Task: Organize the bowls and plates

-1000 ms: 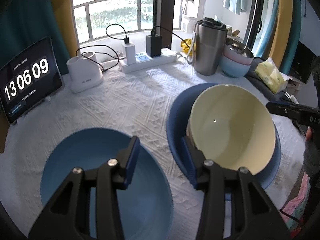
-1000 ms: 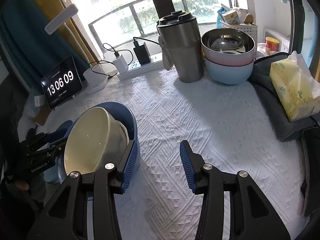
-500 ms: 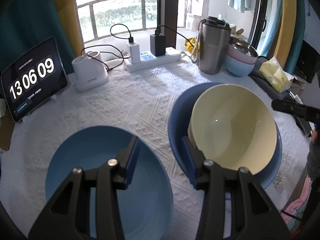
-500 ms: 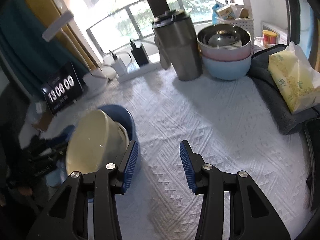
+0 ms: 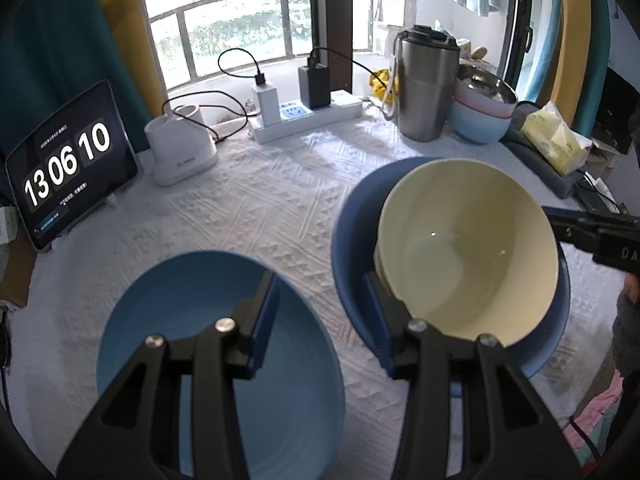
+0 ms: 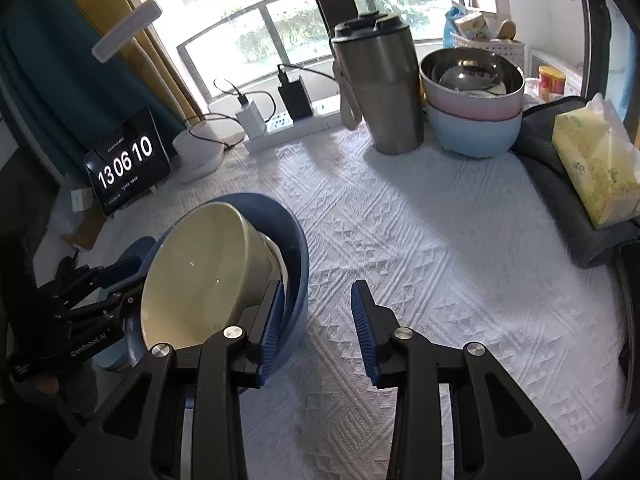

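Left wrist: clock (image 5: 68, 160) "13 06 10"

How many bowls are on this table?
5: cream bowl tilted inside dark blue bowl; light blue bowl beside them; pink bowl stacked in pale blue bowl. More may be nested.

Bright window (image 5: 248, 28), teal curtain (image 5: 52, 44), white tablecloth (image 6: 440, 248).
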Available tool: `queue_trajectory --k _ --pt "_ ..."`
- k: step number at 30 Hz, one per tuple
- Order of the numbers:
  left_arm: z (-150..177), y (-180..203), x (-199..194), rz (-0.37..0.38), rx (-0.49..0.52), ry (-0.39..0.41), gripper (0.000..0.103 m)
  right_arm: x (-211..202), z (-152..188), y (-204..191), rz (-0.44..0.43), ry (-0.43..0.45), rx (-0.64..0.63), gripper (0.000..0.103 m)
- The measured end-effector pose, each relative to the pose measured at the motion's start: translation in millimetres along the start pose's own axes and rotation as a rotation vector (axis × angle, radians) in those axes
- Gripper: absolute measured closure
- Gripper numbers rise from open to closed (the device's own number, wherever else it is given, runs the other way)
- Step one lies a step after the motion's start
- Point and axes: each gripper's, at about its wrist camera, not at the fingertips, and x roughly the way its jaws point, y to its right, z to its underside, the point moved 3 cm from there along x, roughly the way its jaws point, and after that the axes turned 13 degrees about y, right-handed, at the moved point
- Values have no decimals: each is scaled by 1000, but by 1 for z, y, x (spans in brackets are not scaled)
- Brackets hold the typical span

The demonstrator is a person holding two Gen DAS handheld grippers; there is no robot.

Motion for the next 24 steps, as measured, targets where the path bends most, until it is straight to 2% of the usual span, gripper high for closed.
queue_trajectory --k 3,6,14,22,24 --pt "1 1 -2 -17 7 23 58 7 5 -2 6 -29 1 66" --pt "2 1 -2 -39 0 47 58 8 6 -4 26 -20 4 66" --pt "5 -7 0 -36 -115 47 58 9 10 -4 91 76 30 66" --pt "11 -1 -6 -91 -131 140 61 8 10 -4 58 75 1 67" --pt "11 0 -6 -85 -130 145 65 8 10 -4 59 80 11 67"
